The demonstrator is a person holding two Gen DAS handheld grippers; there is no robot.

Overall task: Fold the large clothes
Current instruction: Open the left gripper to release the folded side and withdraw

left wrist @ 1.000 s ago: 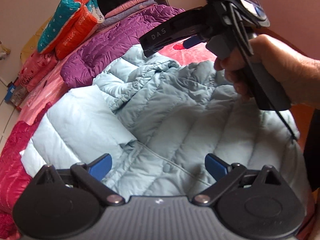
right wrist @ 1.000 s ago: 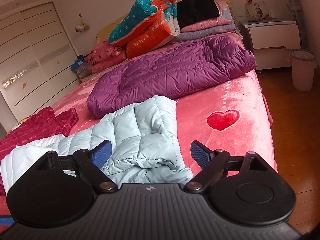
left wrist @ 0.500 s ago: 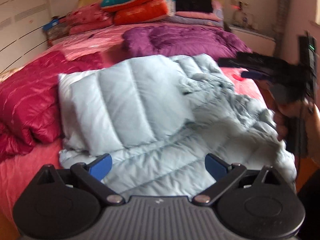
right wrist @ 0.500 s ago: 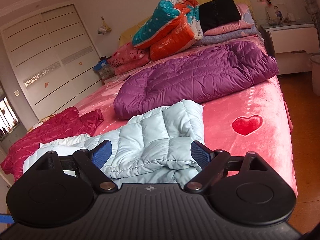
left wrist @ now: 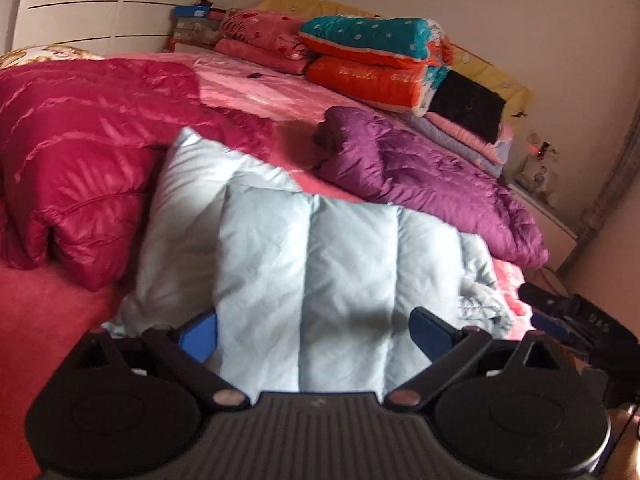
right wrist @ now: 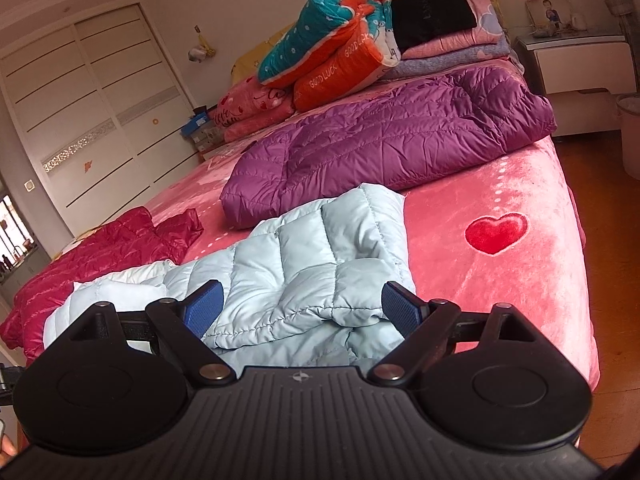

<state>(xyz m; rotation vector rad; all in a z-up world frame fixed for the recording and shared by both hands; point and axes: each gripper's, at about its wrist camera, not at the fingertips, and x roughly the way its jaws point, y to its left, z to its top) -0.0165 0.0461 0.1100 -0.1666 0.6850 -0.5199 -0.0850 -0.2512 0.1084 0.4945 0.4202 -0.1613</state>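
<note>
A pale blue quilted down jacket [left wrist: 308,256] lies folded on the pink bed, right in front of both grippers; it also shows in the right wrist view [right wrist: 308,268], with a crumpled edge nearest me. My left gripper [left wrist: 316,330] is open and empty, its blue pads either side of the jacket's near edge. My right gripper [right wrist: 302,306] is open and empty over the jacket's crumpled near end. The right gripper's dark body [left wrist: 576,328] shows at the right edge of the left wrist view.
A crimson down jacket [left wrist: 80,160] lies left of the blue one. A purple down jacket [right wrist: 392,140] lies behind it. Folded quilts [right wrist: 340,56] are stacked by the headboard. A white nightstand [right wrist: 576,60], a bin [right wrist: 630,132] and wooden floor are right of the bed [right wrist: 500,280].
My left gripper has swung round to the left and pulled back, now facing the headboard over the folded jacket. My right gripper has tilted and drawn back a little. Both stay open.
</note>
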